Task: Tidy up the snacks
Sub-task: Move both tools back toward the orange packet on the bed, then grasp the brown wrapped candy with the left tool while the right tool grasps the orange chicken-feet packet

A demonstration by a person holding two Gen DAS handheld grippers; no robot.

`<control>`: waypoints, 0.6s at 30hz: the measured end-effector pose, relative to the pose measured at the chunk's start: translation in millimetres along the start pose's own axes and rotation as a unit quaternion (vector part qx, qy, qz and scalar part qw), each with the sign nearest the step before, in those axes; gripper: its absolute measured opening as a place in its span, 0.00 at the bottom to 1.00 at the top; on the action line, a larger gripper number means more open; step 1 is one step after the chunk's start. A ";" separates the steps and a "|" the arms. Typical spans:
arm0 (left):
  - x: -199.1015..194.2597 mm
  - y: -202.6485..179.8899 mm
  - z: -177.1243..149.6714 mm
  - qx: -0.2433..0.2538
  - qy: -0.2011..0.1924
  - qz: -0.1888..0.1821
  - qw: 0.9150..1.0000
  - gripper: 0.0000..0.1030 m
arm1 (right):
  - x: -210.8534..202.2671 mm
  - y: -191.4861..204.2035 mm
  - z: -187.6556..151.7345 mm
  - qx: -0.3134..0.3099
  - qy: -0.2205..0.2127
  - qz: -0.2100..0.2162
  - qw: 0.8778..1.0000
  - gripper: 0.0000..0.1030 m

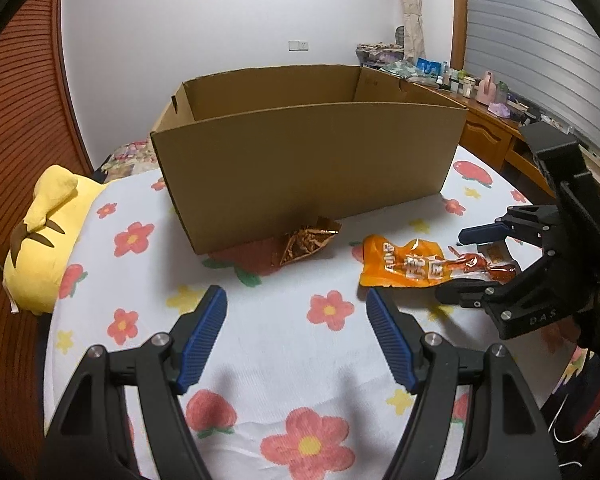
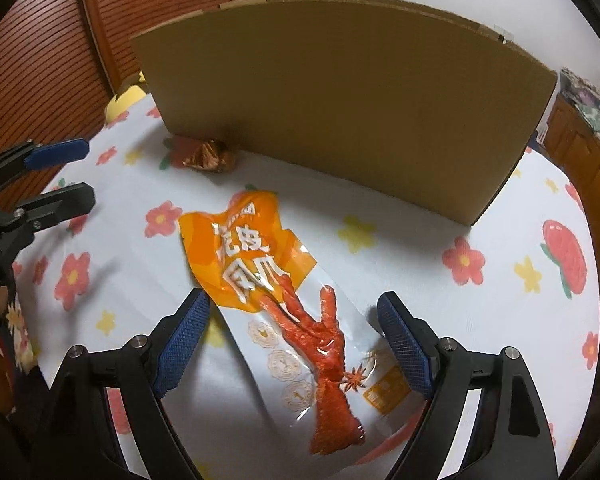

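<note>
An orange chicken-feet snack packet (image 2: 268, 280) lies flat on the floral sheet. My right gripper (image 2: 292, 302) hangs just over it, open, with the packet's clear lower half between the blue pads (image 2: 180, 344), which do not press on it. In the left wrist view the same packet (image 1: 400, 266) is at the right, with the right gripper (image 1: 452, 265) around its far end. A small brown foil snack (image 1: 306, 240) rests against the front wall of the open cardboard box (image 1: 300, 168). My left gripper (image 1: 296, 300) stands open and empty, short of the foil snack.
A yellow plush pillow (image 1: 48, 232) lies at the sheet's left edge. A wooden desk (image 1: 488, 132) crowded with bottles stands at the back right. A slatted wooden door (image 1: 16, 120) is at the left. The floral sheet (image 1: 280, 352) is bare under the left gripper.
</note>
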State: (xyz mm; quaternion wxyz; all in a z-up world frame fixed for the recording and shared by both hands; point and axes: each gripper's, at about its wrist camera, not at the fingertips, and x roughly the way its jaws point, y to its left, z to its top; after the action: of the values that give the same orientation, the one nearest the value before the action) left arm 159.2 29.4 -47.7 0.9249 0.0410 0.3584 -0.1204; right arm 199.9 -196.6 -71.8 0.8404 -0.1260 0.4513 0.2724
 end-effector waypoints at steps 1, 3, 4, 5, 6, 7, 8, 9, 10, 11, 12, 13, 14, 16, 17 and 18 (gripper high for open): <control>0.5 0.5 -1.0 0.000 0.000 0.000 1.000 0.71 | 0.5 -0.3 0.7 -0.001 0.003 0.000 1.000 0.85; 1.7 1.4 -3.0 -0.002 0.002 -0.001 1.000 0.71 | 3.2 -2.1 1.3 -0.007 0.007 -0.001 1.000 0.85; 2.4 2.1 -3.9 -0.003 0.003 -0.001 1.000 0.71 | 4.4 -2.7 2.8 -0.010 0.008 -0.001 1.000 0.85; 3.3 2.2 -4.5 -0.004 0.004 -0.002 1.000 0.71 | 4.8 -3.5 3.3 -0.010 0.010 0.001 1.000 0.86; 4.4 2.5 -5.1 -0.005 0.005 -0.002 1.000 0.71 | 5.2 -3.7 4.6 -0.011 0.011 0.002 1.000 0.83; 5.5 2.7 -5.6 -0.006 0.006 -0.003 1.000 0.71 | 6.8 -2.6 6.0 -0.012 0.011 0.002 1.000 0.81; 6.4 2.6 -6.1 -0.007 0.007 -0.003 1.000 0.71 | 7.1 -1.4 6.4 -0.015 0.010 0.000 1.000 0.73; 7.5 2.2 -6.9 -0.007 0.008 -0.004 1.000 0.71 | 6.7 0.6 6.0 -0.020 0.010 -0.003 1.000 0.62; 8.8 1.5 -7.6 -0.007 0.009 -0.005 1.000 0.71 | 6.1 3.7 5.1 -0.028 0.009 -0.011 0.999 0.56; 10.3 1.1 -8.3 -0.007 0.011 -0.005 1.000 0.71 | 5.1 6.5 4.3 -0.034 0.007 -0.011 0.999 0.47; 11.8 0.4 -8.9 -0.006 0.012 -0.004 1.000 0.71 | 3.8 7.8 3.1 -0.033 0.007 -0.007 0.999 0.45; 13.4 -0.1 -9.4 -0.005 0.013 -0.005 1.000 0.71 | 2.4 8.9 0.9 -0.035 0.006 -0.010 0.999 0.44; 15.3 0.0 -9.5 -0.005 0.014 -0.006 1.000 0.71 | 1.3 9.2 -0.9 -0.037 0.004 -0.011 0.999 0.44; 20.6 0.3 -8.9 -0.007 0.017 -0.008 1.000 0.71 | -1.1 7.9 -5.2 -0.035 -0.001 -0.007 0.999 0.44; 24.0 0.8 -7.7 -0.009 0.020 -0.008 1.000 0.71 | -1.6 7.3 -6.3 -0.035 -0.003 -0.007 0.999 0.44; 27.5 1.4 -6.2 -0.010 0.022 -0.007 1.000 0.71 | -2.1 6.7 -7.0 -0.036 -0.004 -0.006 0.999 0.44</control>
State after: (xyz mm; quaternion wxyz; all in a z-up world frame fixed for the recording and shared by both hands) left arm 175.1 26.4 -70.8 0.9163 0.0315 0.3801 -0.1218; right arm 190.2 -195.0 -73.7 0.8389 -0.1575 0.4370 0.2836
